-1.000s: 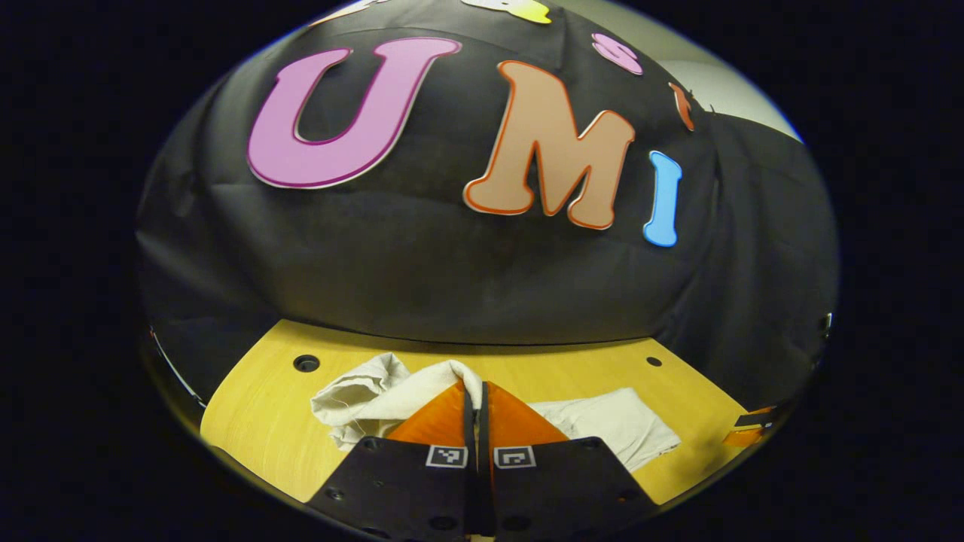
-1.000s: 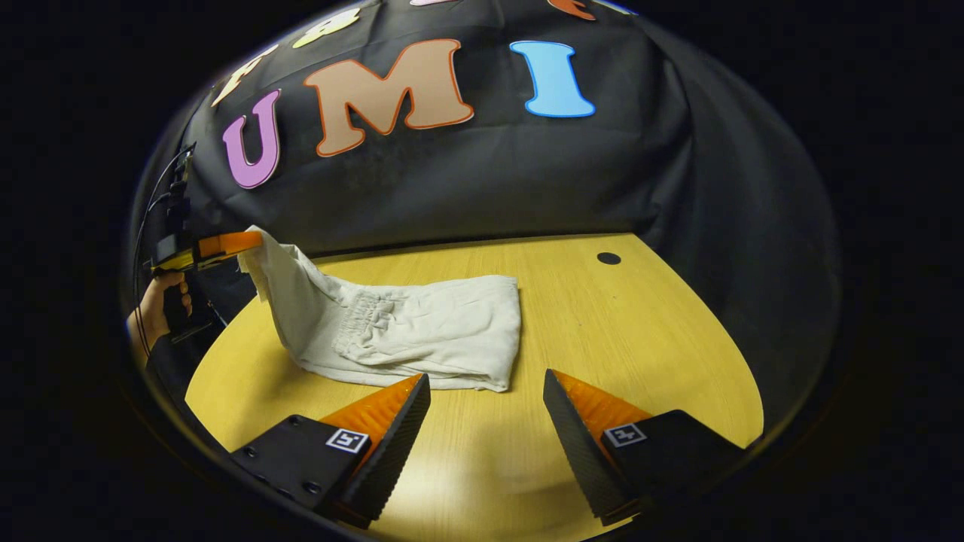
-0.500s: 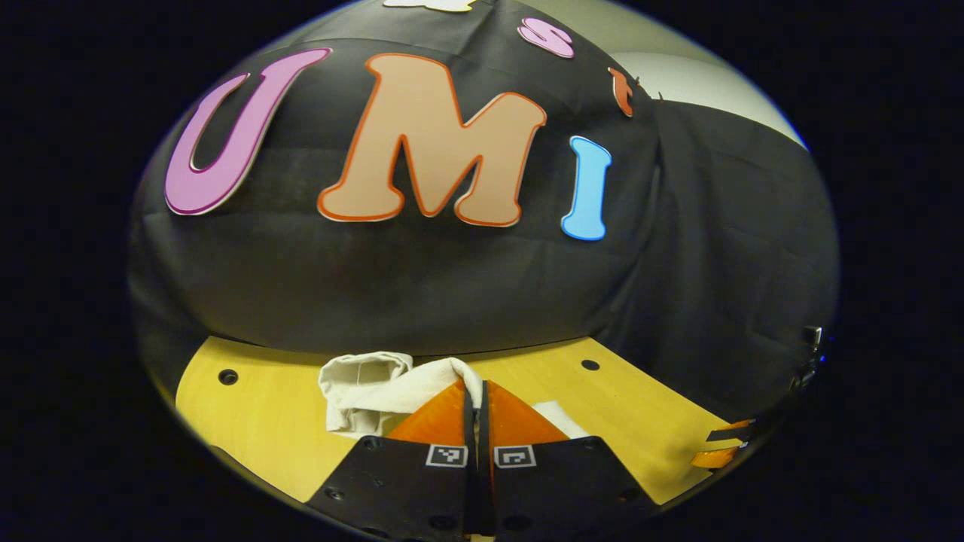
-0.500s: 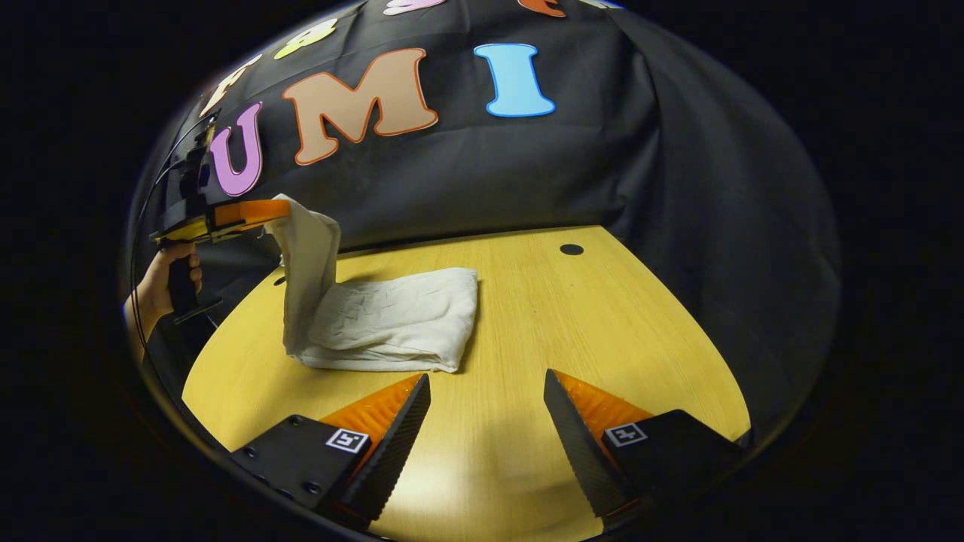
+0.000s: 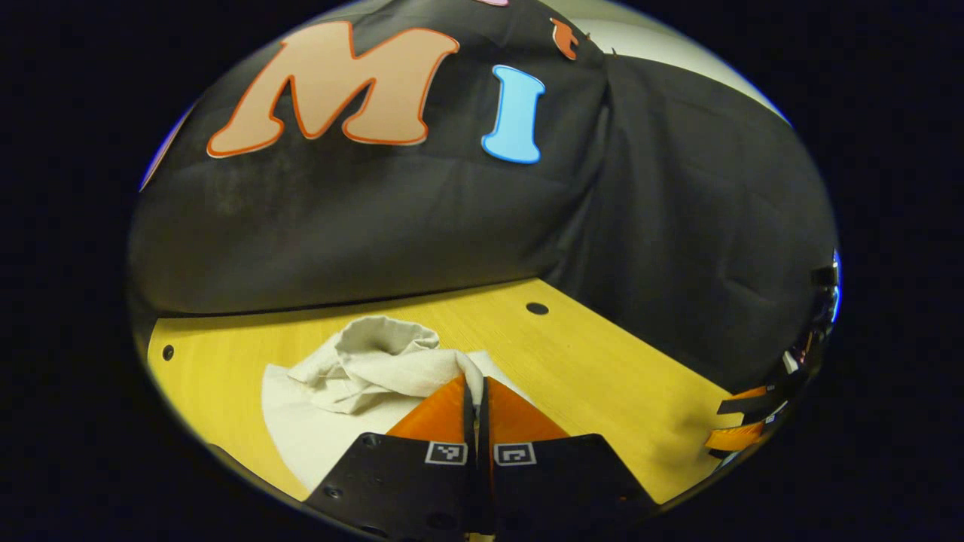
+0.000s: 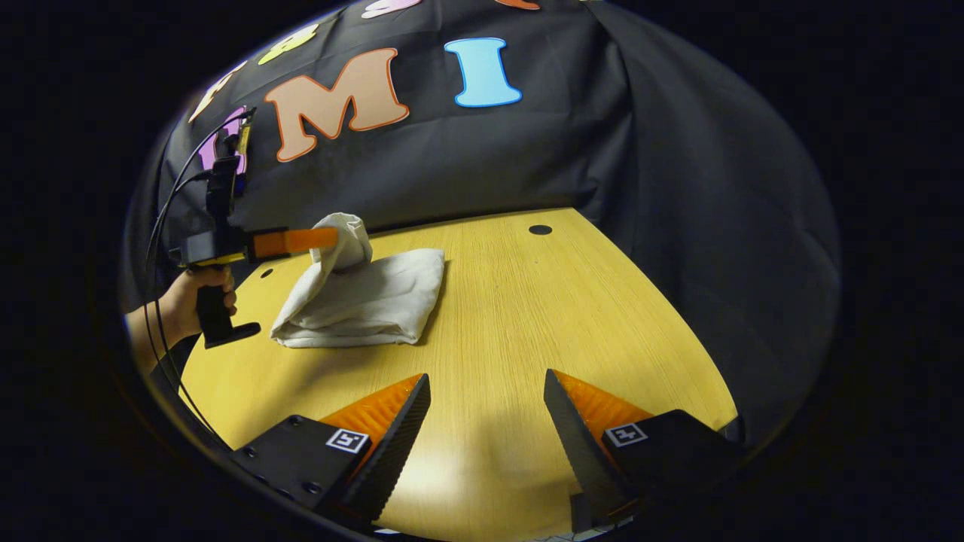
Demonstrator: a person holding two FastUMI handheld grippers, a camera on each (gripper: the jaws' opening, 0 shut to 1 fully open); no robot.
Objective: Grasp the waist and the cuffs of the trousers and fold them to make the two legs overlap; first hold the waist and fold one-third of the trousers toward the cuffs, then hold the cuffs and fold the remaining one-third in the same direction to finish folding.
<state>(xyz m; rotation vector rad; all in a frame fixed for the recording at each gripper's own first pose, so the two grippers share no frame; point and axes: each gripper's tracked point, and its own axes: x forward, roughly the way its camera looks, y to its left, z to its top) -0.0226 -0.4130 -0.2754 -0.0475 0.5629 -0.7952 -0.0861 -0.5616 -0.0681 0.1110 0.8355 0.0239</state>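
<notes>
The trousers [image 6: 361, 301] are pinched at one bunched end between the closed fingers of the left gripper [image 5: 475, 388], which lifts that end above the folded stack lying on the yellow table [image 6: 572, 316]. A hand [image 6: 197, 297] grips the handle of this gripper. The right gripper [image 6: 486, 391] hovers over bare table nearer the camera, jaws spread wide, holding nothing.
</notes>
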